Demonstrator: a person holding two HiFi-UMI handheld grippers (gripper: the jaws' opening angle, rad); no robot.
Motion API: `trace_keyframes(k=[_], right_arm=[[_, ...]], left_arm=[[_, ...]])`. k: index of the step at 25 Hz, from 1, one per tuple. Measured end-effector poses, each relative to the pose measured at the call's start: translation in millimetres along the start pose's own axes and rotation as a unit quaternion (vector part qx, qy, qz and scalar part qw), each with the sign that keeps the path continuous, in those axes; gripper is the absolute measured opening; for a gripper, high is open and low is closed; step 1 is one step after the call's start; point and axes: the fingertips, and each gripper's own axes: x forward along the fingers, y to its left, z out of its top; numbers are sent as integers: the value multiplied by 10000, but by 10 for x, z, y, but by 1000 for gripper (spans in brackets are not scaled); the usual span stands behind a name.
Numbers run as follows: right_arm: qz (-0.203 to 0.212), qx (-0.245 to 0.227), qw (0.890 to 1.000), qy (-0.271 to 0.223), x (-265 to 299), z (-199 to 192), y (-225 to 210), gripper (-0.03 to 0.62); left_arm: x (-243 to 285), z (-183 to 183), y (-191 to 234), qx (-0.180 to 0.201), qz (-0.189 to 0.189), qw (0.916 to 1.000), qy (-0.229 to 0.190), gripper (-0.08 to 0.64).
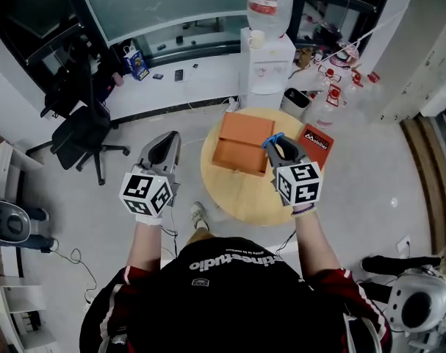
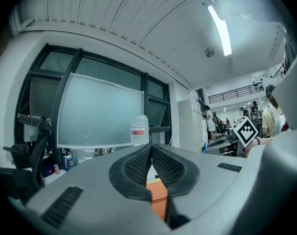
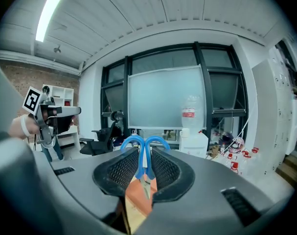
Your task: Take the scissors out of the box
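Blue-handled scissors (image 3: 144, 153) stand between the pads of my right gripper (image 3: 144, 166), handles up and blades pointing down; the jaws are shut on them. In the head view the blue handles (image 1: 272, 140) stick out past that gripper (image 1: 278, 148), raised over the near right of the orange box (image 1: 239, 144). The box lies on a round wooden table (image 1: 245, 197). My left gripper (image 1: 164, 150) hangs left of the table with its pads (image 2: 138, 165) meeting at the tips and nothing between them; the orange box (image 2: 157, 195) shows below through the gap.
A red booklet (image 1: 317, 141) lies on the table's right edge. Behind the table stand a white water dispenser (image 1: 267, 61) and a small bin (image 1: 296, 101). A black office chair (image 1: 83, 134) is on the floor to the left.
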Motion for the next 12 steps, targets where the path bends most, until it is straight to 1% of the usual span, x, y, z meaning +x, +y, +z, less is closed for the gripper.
trace_keyframes(k=[3, 9, 12], right_arm=[[44, 77, 9999, -62, -29, 94, 76, 110], [45, -80, 9999, -115, -65, 250, 221, 110], [51, -69, 9999, -117, -104, 284, 241, 110]], left_arm=[[-114, 39, 32, 1, 83, 10000, -13, 17], [-190, 108, 90, 54, 130, 9999, -58, 17], [-216, 145, 79, 43, 140, 9999, -73, 17]])
